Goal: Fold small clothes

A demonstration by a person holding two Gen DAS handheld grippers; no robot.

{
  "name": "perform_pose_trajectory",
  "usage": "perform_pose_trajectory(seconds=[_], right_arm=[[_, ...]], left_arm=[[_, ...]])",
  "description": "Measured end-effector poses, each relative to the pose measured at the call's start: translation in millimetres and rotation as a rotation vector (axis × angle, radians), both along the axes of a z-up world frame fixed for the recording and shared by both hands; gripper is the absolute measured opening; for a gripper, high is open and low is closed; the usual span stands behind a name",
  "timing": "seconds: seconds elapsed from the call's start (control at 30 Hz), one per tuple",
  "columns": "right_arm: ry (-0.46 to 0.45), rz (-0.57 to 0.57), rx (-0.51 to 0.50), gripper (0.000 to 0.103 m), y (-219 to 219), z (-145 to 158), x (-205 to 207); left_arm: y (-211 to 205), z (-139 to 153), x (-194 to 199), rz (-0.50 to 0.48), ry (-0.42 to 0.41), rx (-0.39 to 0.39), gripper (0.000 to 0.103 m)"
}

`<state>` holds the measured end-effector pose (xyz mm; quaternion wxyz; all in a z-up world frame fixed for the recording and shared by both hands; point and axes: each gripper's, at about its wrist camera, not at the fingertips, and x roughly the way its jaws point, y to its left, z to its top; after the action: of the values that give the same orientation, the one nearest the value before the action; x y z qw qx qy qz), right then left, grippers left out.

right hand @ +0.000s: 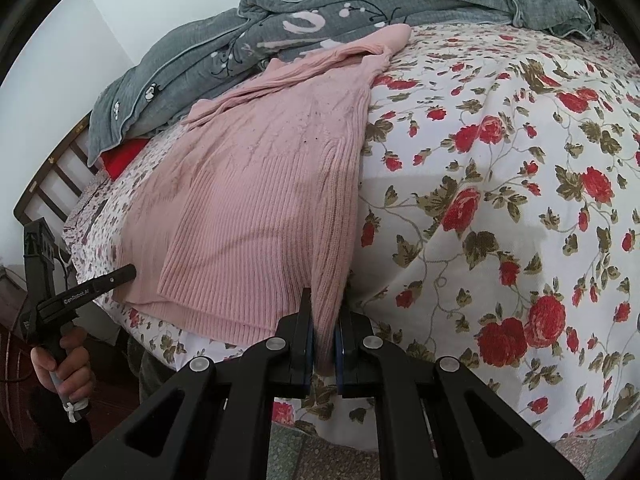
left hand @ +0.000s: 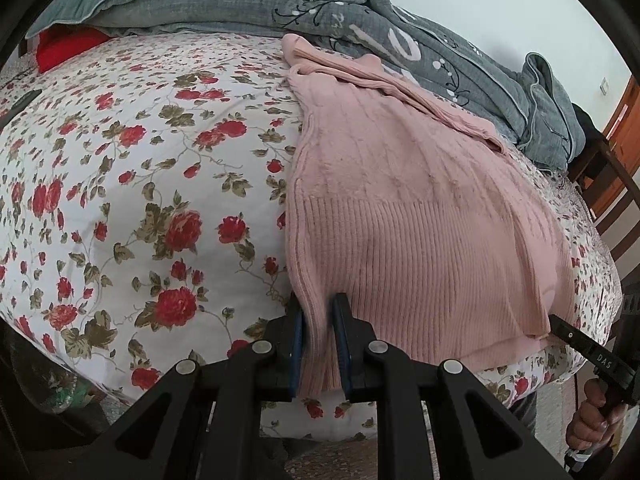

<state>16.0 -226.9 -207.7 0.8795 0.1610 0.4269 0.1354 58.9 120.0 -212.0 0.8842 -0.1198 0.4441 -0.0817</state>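
Observation:
A pink ribbed knit sweater [left hand: 416, 216] lies on the floral bed, its hem at the near edge, its top against the grey quilt. My left gripper [left hand: 318, 312] is shut on the hem's left corner, which bunches between the pads. In the right wrist view the sweater [right hand: 256, 208] lies left of centre and my right gripper [right hand: 323, 316] is shut on the hem's right corner. Each view shows the other gripper at the opposite corner: the right gripper [left hand: 560, 326] and the left gripper [right hand: 124, 272], each in a hand.
The bed sheet [left hand: 152, 208] is white with red roses. A rumpled grey quilt [left hand: 360, 28] is heaped along the far side, over a red pillow [left hand: 68, 46]. A wooden chair [left hand: 612, 184] stands beside the bed, and a slatted headboard [right hand: 52, 188] shows in the right wrist view.

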Motion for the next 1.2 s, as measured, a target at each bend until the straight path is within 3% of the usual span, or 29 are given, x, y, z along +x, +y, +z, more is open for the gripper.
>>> perform_pose_trajectory(seconds=[0.2, 0.4, 0.7, 0.9, 1.1, 1.2], right_arm=[[-0.009, -0.011, -0.059, 0.006, 9.5, 3.7, -2.8], [-0.019, -0.014, -0.078, 0.006, 10.8, 13.9, -5.0], [-0.047, -0.022, -0.052, 0.006, 2.5, 31.3, -14.3], [-0.019, -0.030, -0.025, 0.007, -1.6, 23.0, -14.5], [-0.001, -0.033, 0.010, 0.009, -7.4, 19.2, -14.7], [0.011, -0.033, 0.018, 0.012, -8.4, 16.1, -12.8]], left_arm=[[5.5, -0.8, -2.1, 0.008, 0.011, -0.037, 0.008], [5.2, 9.3, -6.1, -0.003, -0.008, -0.016, 0.007], [9.8, 25.1, -9.2, -0.004, -0.019, -0.048, 0.007], [10.2, 21.4, -11.8, -0.008, -0.004, -0.068, 0.007], [16.2, 10.5, -11.3, -0.020, 0.040, -0.097, 0.020], [16.4, 3.6, -11.5, -0.027, 0.055, -0.113, 0.021]])
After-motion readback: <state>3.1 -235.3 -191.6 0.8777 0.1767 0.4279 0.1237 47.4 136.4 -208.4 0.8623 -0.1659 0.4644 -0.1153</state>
